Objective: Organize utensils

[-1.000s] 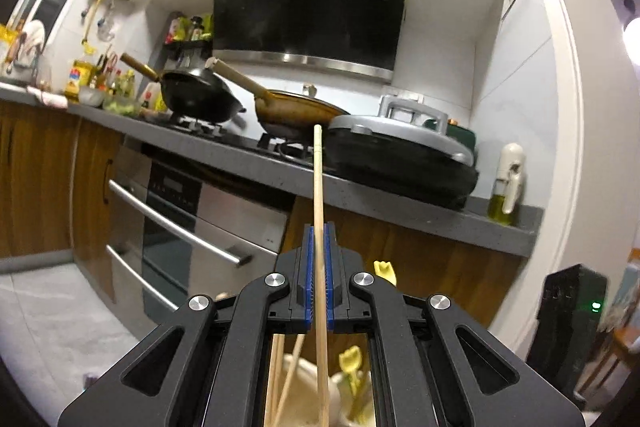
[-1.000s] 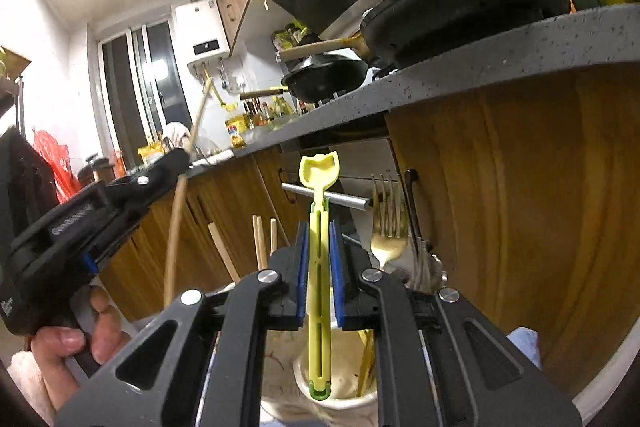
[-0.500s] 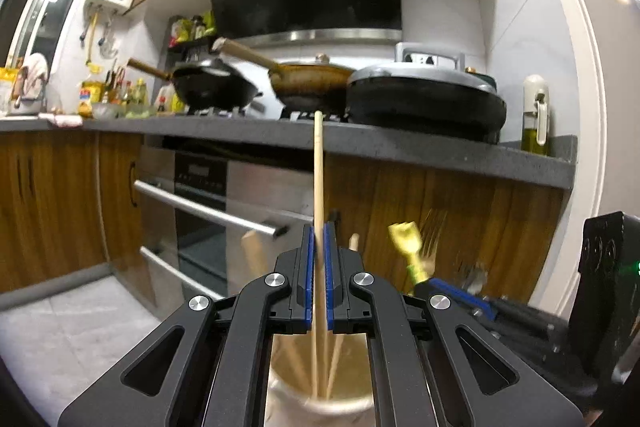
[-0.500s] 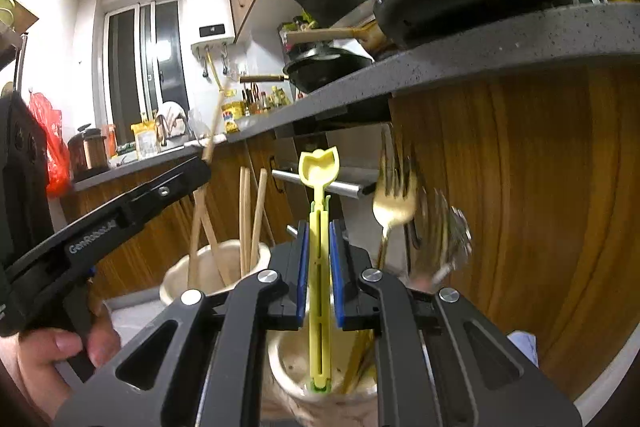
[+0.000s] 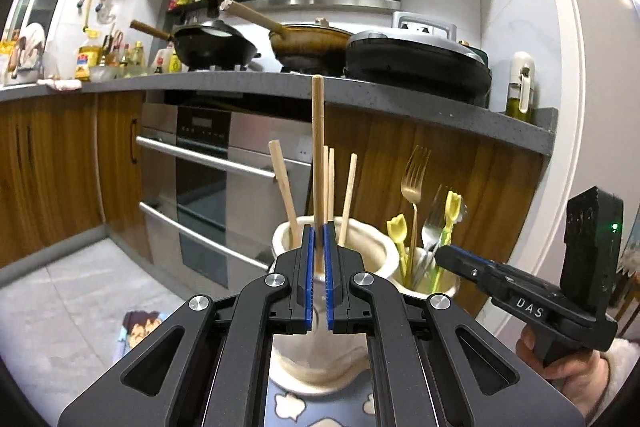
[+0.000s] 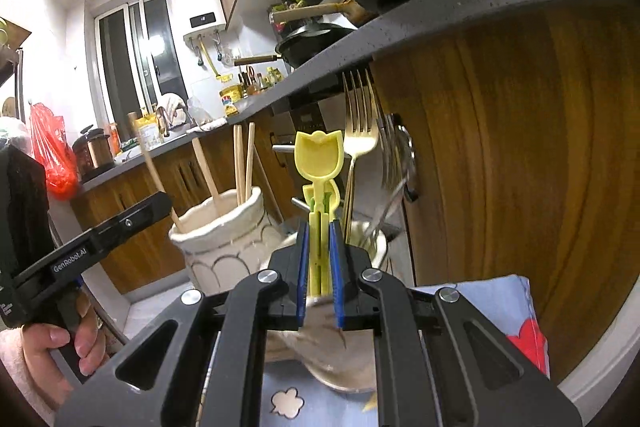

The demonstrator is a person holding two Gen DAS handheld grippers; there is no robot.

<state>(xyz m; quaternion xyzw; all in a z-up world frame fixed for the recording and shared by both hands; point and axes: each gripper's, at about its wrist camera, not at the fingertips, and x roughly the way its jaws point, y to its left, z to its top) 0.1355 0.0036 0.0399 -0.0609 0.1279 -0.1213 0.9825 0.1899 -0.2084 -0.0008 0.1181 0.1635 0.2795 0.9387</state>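
Both tools have come down since a second ago: the stove and pans that filled the left view then now sit high above, and two cream jars have risen into plain sight. In the right view the yellow spoon's head stood against the oven handle before; now it stands just over the small jar's mouth, and the forks, blurred half a second back, are sharp again.

The left tool (image 5: 316,239) pinches a long chopstick (image 5: 318,155), pale wood, round-tipped, standing upright and taller than the others. Its blue pads are pressed in on the shaft just above the rim of the big jar (image 5: 372,247), with the stick's lower part running down inside the mouth. Four shorter chopsticks (image 5: 285,187) lean in that same jar, to either side of the held one.

The right tool (image 6: 319,251) is clamped on a yellow spoon (image 6: 319,155), plastic, with a tulip-shaped head and a slotted stem; a second yellow piece sits close behind it. The pads grip the stem low down, head well above them, stem end dipping into the small jar (image 6: 378,247). A gold fork (image 6: 360,131) and a silver fork (image 6: 394,163) stand in that jar just right of the spoon, tines up.

The small jar sits just right of the big one, both on a blue patterned cloth (image 6: 516,311). A hand (image 6: 60,343) grips the left tool's handle.
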